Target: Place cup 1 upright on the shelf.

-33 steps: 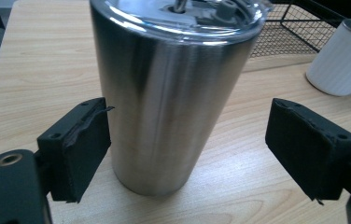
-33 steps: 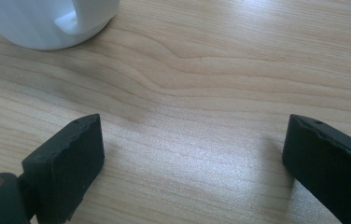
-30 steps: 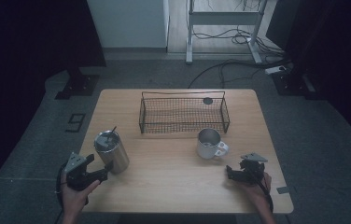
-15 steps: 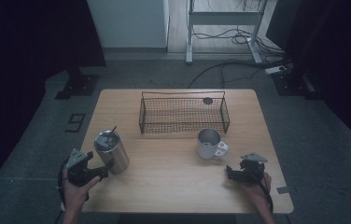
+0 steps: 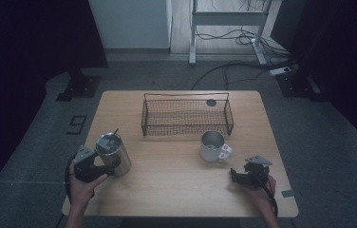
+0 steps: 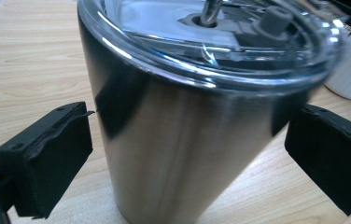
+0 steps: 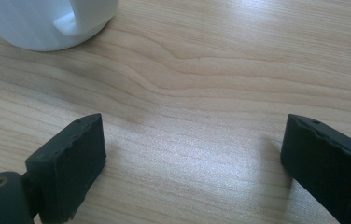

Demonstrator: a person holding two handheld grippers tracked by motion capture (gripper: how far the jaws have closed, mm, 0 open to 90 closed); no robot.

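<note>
Left gripper [image 5: 101, 165] has moved in on the steel tumbler [image 5: 114, 154] since a second ago; jaws now straddle it, spread wide, small gaps each side, so the grasp looks next. Tumbler stands upright at near left of table [image 5: 176, 185]. Right gripper [image 5: 239, 176] rests near right, jaws wide apart, empty. Count: one tumbler, one white mug [image 5: 213, 146], one wire basket [image 5: 186, 114].

Your left gripper [image 5: 101, 167] and right gripper [image 5: 239, 175] are both black, each with two blocky jaws that carry rough, matte pads. Each one has a grey three-cornered plate on top. A black cable trails back from each. Your forearms are bare, without sleeves.
</note>
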